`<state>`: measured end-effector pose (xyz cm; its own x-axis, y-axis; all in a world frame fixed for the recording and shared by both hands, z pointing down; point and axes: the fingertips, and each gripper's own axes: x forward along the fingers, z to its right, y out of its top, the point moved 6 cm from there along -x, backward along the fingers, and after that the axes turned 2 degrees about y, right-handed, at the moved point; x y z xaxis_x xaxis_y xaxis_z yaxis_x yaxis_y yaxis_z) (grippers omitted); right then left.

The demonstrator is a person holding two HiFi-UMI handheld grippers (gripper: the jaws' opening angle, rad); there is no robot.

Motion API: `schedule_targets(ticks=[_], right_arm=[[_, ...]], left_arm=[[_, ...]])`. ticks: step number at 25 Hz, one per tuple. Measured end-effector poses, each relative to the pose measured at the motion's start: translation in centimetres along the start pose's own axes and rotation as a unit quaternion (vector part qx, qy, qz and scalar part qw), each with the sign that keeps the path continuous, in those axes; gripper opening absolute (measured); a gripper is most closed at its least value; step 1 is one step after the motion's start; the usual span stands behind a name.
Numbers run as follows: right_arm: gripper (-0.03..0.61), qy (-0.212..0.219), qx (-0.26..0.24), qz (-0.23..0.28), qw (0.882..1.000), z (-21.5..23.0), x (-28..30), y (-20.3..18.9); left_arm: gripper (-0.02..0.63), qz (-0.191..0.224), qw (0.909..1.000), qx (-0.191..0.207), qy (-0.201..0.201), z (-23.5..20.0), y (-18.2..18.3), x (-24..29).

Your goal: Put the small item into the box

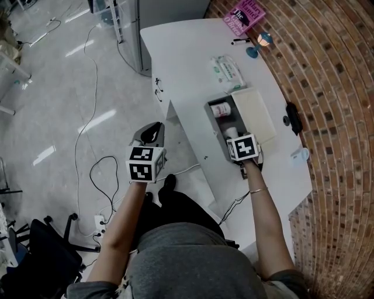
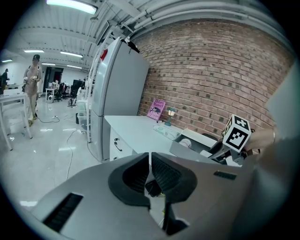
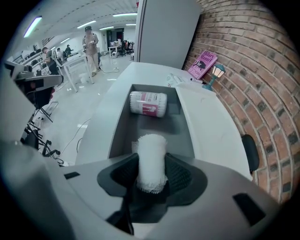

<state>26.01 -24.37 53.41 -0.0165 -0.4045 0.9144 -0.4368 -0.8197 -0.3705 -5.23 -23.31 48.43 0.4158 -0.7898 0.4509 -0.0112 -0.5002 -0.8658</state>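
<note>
A white gauze roll stands between the pads of my right gripper, which is shut on it. It hangs over the near end of the open grey box. A round white container with a pink label lies at the box's far end. In the head view the right gripper is at the box on the white table, and the roll shows just ahead of it. My left gripper hovers off the table's left edge above the floor. Its jaws are shut with nothing between them.
The box's white lid lies beside it on the right. Farther back are a tissue pack, a small lamp and a pink book. A black object lies near the brick wall. Cables cross the floor.
</note>
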Motion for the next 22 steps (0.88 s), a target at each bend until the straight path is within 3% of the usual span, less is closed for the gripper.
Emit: schedule_targets(ticks=[14,22], right_arm=[[0.178,-0.007,0.035,0.070,0.997,-0.1,-2.8,0.6],[0.156,-0.012,0.085,0.134,0.987,-0.5,-5.3,0.3]], left_arm=[[0.034,-0.006,0.9995,0.018,-0.025,0.9,0.3,0.4],[0.034,-0.004,0.9984,0.035,-0.044,1.7,0.8,0.5]])
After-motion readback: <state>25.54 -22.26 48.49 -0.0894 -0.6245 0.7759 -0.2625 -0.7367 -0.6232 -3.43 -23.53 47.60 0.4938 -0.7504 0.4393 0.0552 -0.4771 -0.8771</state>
